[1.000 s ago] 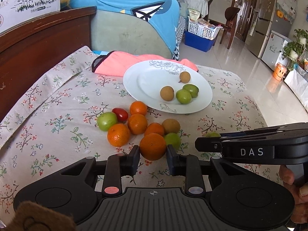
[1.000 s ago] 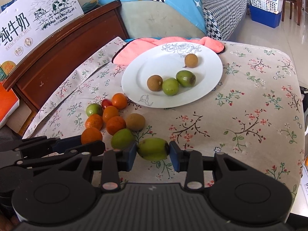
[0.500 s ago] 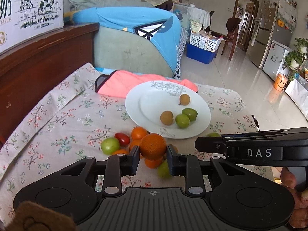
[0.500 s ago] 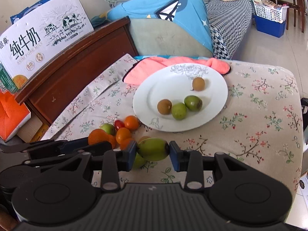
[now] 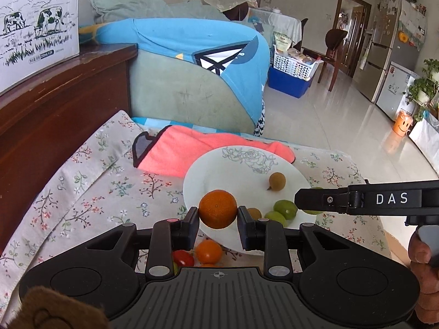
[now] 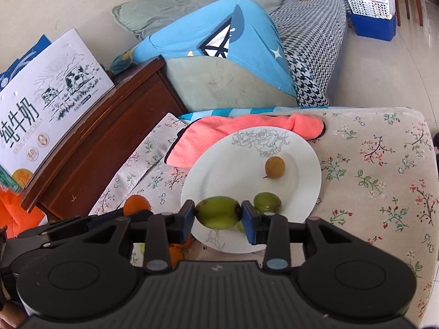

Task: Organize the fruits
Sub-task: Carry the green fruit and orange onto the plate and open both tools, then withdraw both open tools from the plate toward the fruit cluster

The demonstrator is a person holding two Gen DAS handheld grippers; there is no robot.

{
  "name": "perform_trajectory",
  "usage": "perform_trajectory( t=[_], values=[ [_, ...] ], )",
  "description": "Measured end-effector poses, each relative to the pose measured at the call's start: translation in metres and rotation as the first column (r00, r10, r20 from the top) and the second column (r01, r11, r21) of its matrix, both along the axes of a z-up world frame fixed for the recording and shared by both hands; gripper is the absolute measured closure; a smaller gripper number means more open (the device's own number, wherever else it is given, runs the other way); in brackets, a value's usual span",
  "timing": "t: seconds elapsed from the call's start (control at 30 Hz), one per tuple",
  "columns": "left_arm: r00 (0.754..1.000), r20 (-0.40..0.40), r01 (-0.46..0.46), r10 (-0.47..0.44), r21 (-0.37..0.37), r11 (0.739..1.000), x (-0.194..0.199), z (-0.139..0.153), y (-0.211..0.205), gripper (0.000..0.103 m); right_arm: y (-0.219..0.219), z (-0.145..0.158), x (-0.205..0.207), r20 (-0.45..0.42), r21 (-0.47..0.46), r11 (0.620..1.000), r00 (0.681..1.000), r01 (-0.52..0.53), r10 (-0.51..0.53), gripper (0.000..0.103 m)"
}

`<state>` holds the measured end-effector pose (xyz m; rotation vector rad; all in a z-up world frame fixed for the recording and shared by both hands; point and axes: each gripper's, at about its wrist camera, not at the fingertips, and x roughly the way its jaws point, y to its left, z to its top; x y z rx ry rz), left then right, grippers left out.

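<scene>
My left gripper [image 5: 218, 213] is shut on an orange [image 5: 217, 209] and holds it in the air over the near left rim of the white plate [image 5: 219, 170]. My right gripper [image 6: 218, 215] is shut on a green fruit [image 6: 218, 211] above the plate's near part [image 6: 236, 164]. On the plate lie a brown fruit [image 5: 277, 181] and green fruits [image 5: 285, 208]. The right gripper's body [image 5: 367, 198] shows at the right of the left wrist view. An orange [image 5: 209, 250] and a red tomato [image 5: 183, 257] lie on the cloth below my left gripper.
The flowered tablecloth [image 5: 82, 181] covers the table. A pink cloth [image 5: 192, 150] lies behind the plate. A dark wooden cabinet [image 5: 55, 96] with a milk carton box [image 6: 46, 104] stands at the left. A sofa with a blue cover [image 5: 192, 54] is behind.
Both grippers have lifted their fruits off the cloth and moved forward over the plate. The loose fruit pile has dropped below the fingers and is now mostly hidden.
</scene>
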<state>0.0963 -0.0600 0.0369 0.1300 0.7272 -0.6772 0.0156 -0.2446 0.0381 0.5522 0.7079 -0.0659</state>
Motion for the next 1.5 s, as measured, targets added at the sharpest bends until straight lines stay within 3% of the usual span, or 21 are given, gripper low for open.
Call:
perform_trajectory(
  t=[0.27, 0.7, 0.83, 0.87, 0.93, 1.0, 1.27, 1.5],
  values=[
    [0.998, -0.058, 0.004, -0.003, 0.027, 1.0, 0.027, -0.018, -0.022, 0.076, -0.026, -0.017, 0.029, -0.029, 0.124, 0.989, 0.997, 0.075, -0.072, 0.066],
    [0.995, -0.101, -0.01, 0.015, 0.053, 0.999, 0.057, -0.04, -0.045, 0.075, -0.035, -0.041, 0.065, -0.092, 0.142, 0.983, 0.99, 0.118, -0.106, 0.065],
    [0.996, -0.08, -0.023, 0.028, 0.056, 0.998, 0.057, -0.036, -0.046, 0.074, -0.035, -0.04, 0.067, -0.082, 0.14, 0.981, 0.989, 0.132, -0.121, 0.064],
    [0.996, -0.078, -0.028, 0.032, 0.049, 0.998, 0.057, -0.033, -0.045, 0.073, -0.035, -0.039, 0.067, -0.078, 0.144, 0.981, 0.99, 0.13, -0.12, 0.064],
    [0.996, -0.08, -0.046, 0.049, 0.036, 0.998, 0.058, -0.027, -0.041, 0.055, -0.035, -0.036, 0.066, -0.067, 0.144, 0.982, 0.991, 0.122, -0.113, 0.064],
    [0.996, -0.06, -0.067, 0.069, 0.035, 0.997, 0.056, -0.021, -0.036, 0.048, -0.033, -0.031, 0.065, -0.056, 0.136, 0.985, 0.993, 0.11, -0.103, 0.064],
    [0.991, -0.047, -0.12, 0.123, 0.05, 0.991, 0.053, -0.004, -0.01, 0.04, -0.026, -0.02, 0.051, -0.035, 0.117, 0.99, 0.996, 0.083, -0.08, 0.063],
    [0.98, -0.103, -0.165, 0.168, 0.035, 0.986, 0.044, -0.005, 0.019, 0.039, -0.007, -0.015, 0.034, -0.033, 0.057, 0.998, 0.999, 0.018, -0.016, 0.062]
  ],
)
